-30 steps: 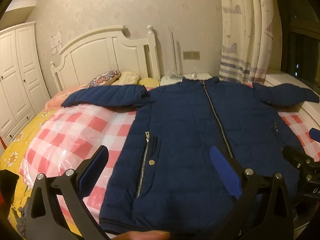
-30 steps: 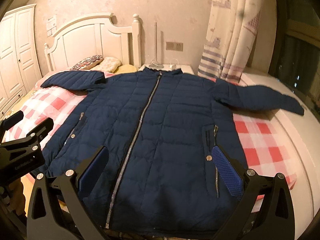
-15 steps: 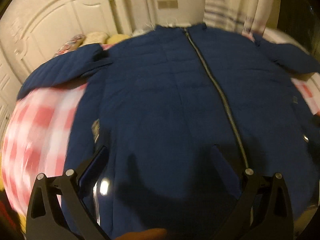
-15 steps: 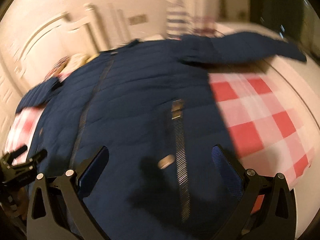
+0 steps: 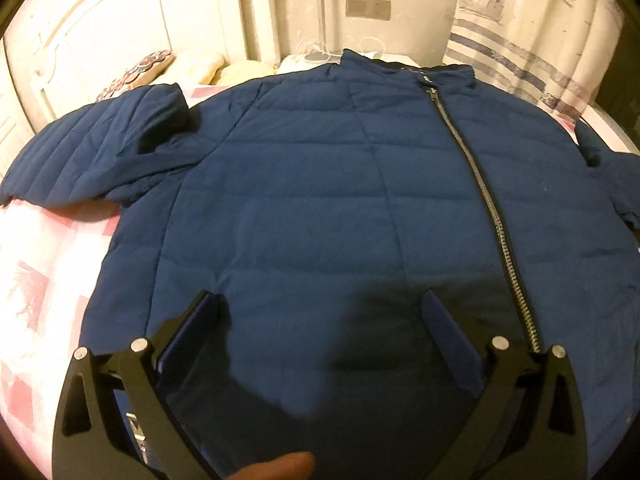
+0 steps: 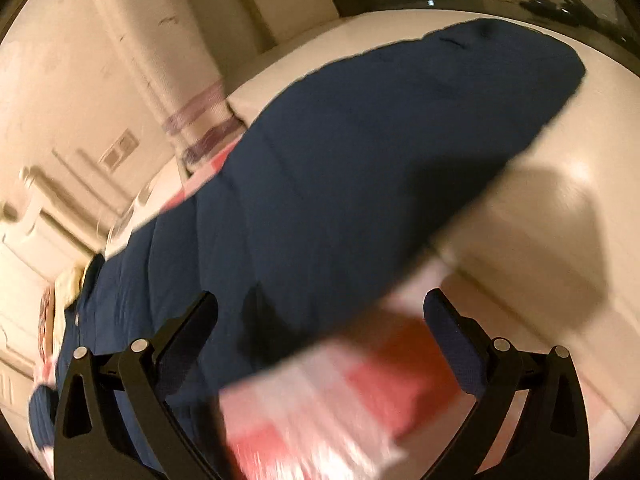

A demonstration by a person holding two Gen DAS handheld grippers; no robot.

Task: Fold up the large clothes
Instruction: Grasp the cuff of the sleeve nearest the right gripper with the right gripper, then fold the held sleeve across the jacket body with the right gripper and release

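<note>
Claws first, nearest the viewer: the left claw [image 5: 320,328] hangs over the lower front of the navy padded jacket [image 5: 328,208], jaws apart with nothing pinched between them. The right claw [image 6: 320,332] is tilted over the jacket's right sleeve [image 6: 400,140], jaws apart and just narrowing; sleeve edge and bedding lie between them, but its pads do not look pressed on cloth. Blur hides any contact. Jacket lies face up, zipper [image 5: 492,216] closed, spread flat on the red-and-white checked bed cover [image 6: 360,392], presumably so each part can be folded inward. Left sleeve [image 5: 96,152] stretches outward toward the pillows [image 5: 176,68]. Likely step: taking a sleeve to fold it across the body. Farthest back stand the white headboard [image 5: 120,28] and striped curtain [image 5: 540,40].
</note>
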